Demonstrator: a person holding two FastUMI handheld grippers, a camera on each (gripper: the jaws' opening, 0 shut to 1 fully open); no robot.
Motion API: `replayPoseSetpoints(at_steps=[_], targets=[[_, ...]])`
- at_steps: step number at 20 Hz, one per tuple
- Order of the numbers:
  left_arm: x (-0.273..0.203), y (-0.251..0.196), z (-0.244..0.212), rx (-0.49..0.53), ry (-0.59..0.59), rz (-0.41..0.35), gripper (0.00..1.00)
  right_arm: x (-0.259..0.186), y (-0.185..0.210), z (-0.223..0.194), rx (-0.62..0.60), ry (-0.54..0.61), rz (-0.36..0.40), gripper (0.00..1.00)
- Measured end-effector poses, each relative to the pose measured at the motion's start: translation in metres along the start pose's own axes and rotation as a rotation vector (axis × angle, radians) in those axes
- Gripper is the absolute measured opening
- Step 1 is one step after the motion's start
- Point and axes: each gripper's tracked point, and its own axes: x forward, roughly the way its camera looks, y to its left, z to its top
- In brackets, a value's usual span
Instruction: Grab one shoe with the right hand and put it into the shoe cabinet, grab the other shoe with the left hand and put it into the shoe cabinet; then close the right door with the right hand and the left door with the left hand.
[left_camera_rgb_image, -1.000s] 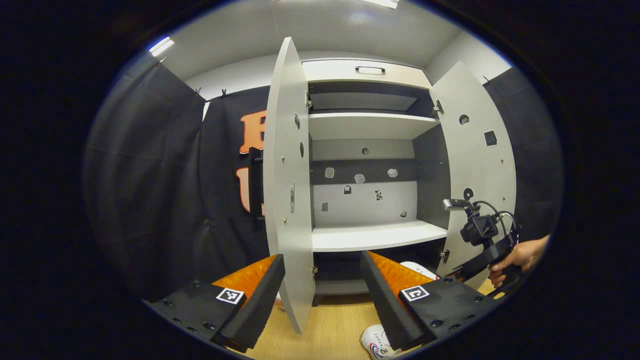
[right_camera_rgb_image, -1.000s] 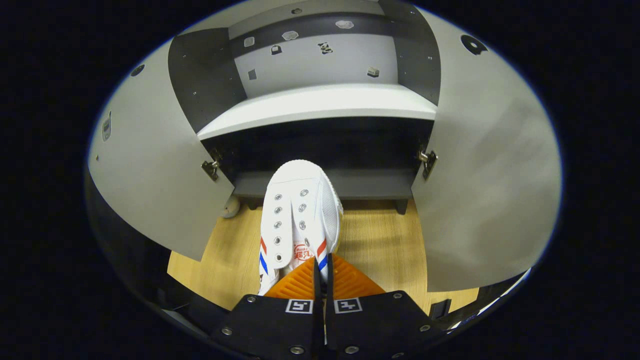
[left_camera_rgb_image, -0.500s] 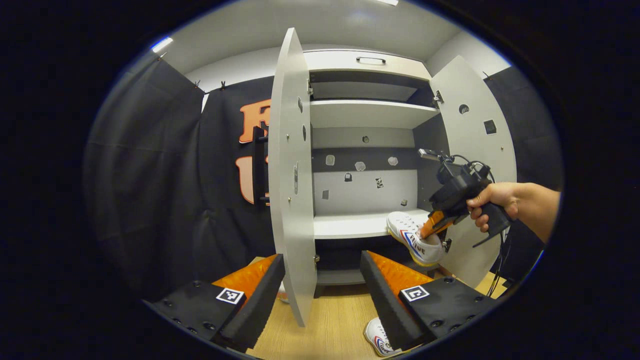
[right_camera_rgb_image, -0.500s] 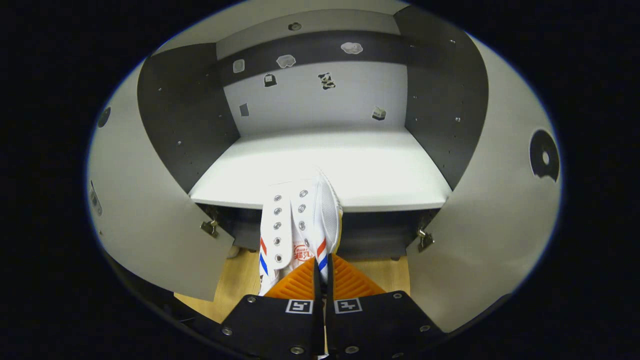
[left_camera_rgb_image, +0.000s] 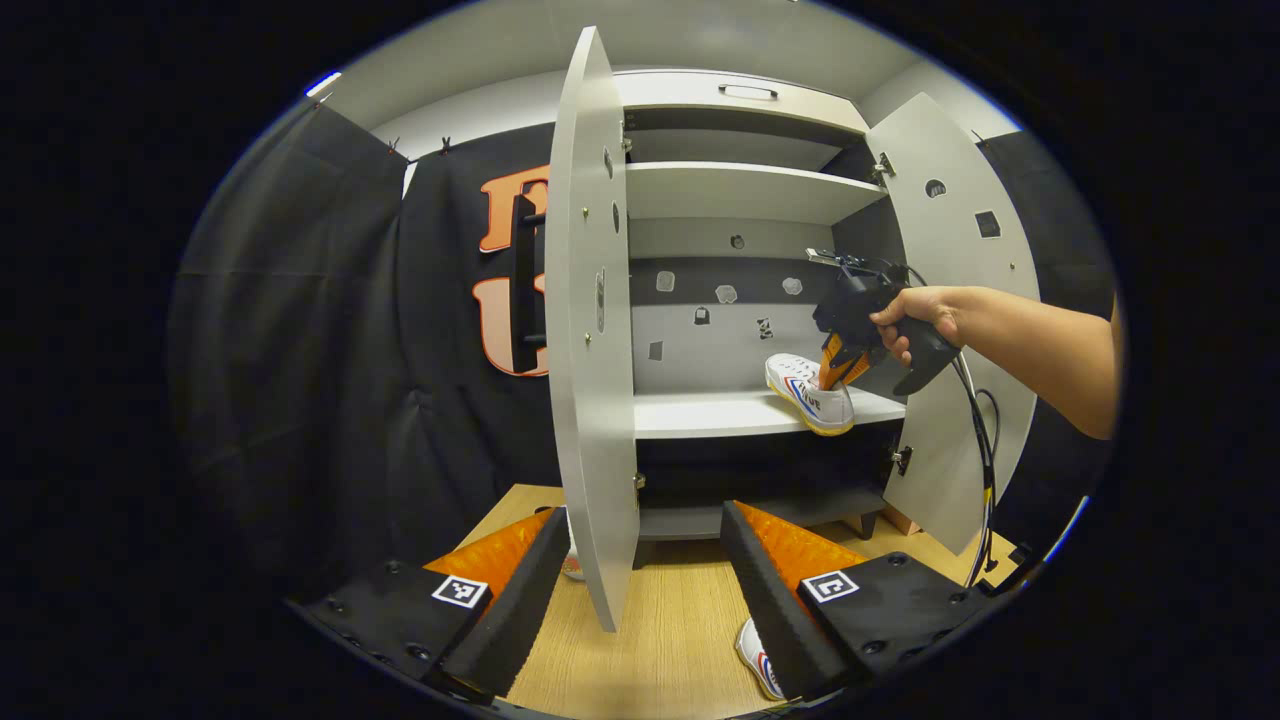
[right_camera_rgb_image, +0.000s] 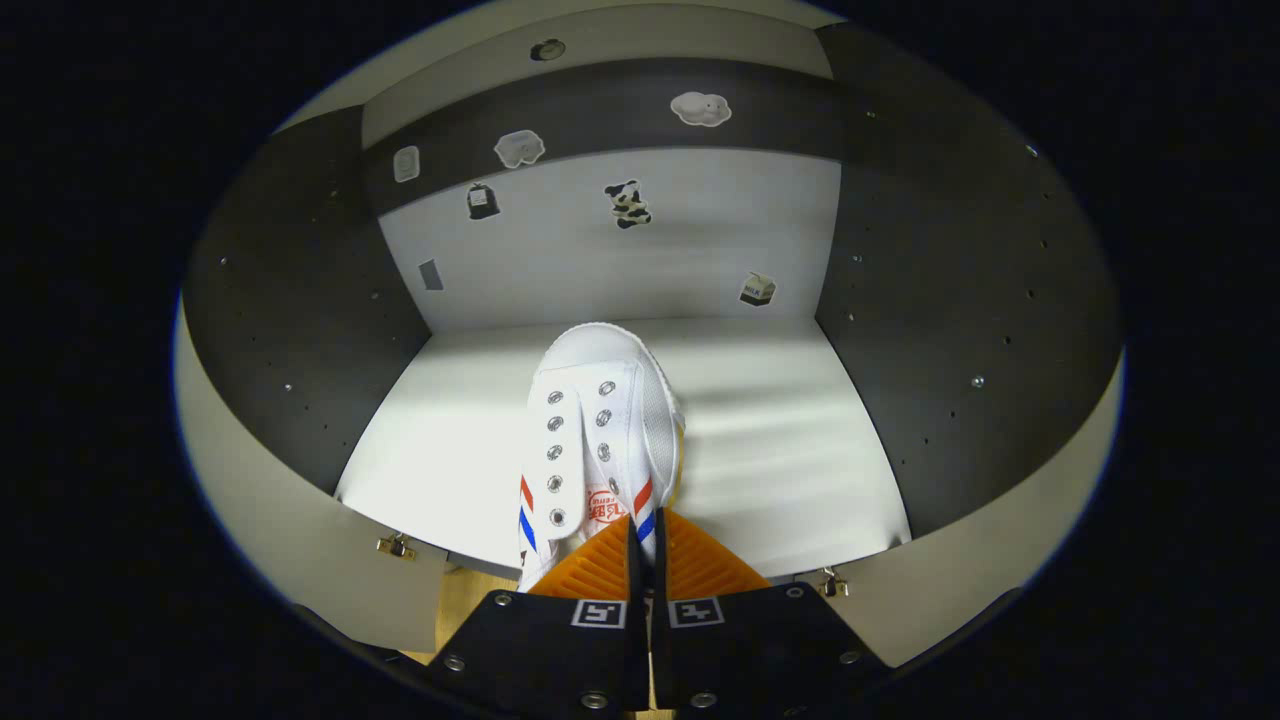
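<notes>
Right gripper (right_camera_rgb_image: 641, 535) is clamped tight, fingers nearly together, pinching the rear collar of a white shoe (right_camera_rgb_image: 598, 430) with red and blue stripes at the bottom centre of the right gripper view. The shoe's toe points up the frame, out over the pale shelf (right_camera_rgb_image: 780, 450) inside the cabinet, with the shelf's grey back wall across the top. In the left gripper view, that same gripper (left_camera_rgb_image: 838, 365) sits right of centre, gripped by a hand (left_camera_rgb_image: 915, 315), and the shoe (left_camera_rgb_image: 808, 392) lies on or just above the shelf (left_camera_rgb_image: 700, 412); I cannot tell if the sole touches. Left gripper (left_camera_rgb_image: 640, 560) is at the bottom of that view, fingers spread wide, holding nothing. The left door (left_camera_rgb_image: 590, 330) stands edge-on between them. The second shoe (left_camera_rgb_image: 758, 665) lies on the wooden floor (left_camera_rgb_image: 660, 640) at bottom centre, partly behind the right-hand finger. The right door (left_camera_rgb_image: 960, 300) stands open at the right.
</notes>
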Motion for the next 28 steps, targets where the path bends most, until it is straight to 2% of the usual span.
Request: replayPoseSetpoints(at_steps=[3,5,9,14,17,18,19,23,26,28], targets=[[-0.003,0.006,-0.005,0.009,0.013,0.027,0.98,0.019,0.008,0.012,0.028,0.05,0.044,0.01],[-0.005,0.008,-0.01,0.008,0.029,0.043,0.98,0.028,0.006,0.028,0.02,0.032,0.026,0.01],[-0.008,0.012,-0.017,0.004,0.055,0.066,0.98,0.041,0.001,0.052,0.077,0.035,0.022,0.01],[-0.008,0.008,-0.025,0.01,0.084,0.059,0.98,0.059,-0.014,0.045,0.074,0.075,-0.022,0.01],[-0.005,-0.005,-0.031,0.015,0.1,0.022,0.98,0.057,-0.014,0.039,0.081,0.072,-0.01,0.06],[-0.004,-0.011,-0.034,0.018,0.109,0.003,0.98,0.052,-0.012,0.04,0.075,0.056,0.004,0.12],[-0.004,-0.018,-0.036,0.021,0.12,-0.019,0.98,0.044,-0.007,0.041,0.069,0.034,0.026,0.23],[0.001,-0.044,-0.047,0.009,0.149,-0.093,0.99,-0.001,0.005,0.044,0.006,-0.07,0.083,0.31],[0.006,-0.064,-0.07,-0.022,0.204,-0.15,0.98,-0.036,0.025,0.017,-0.032,-0.102,0.189,0.32],[0.01,-0.074,-0.089,-0.026,0.258,-0.167,0.98,-0.057,0.027,0.007,-0.06,-0.18,0.208,0.33]])
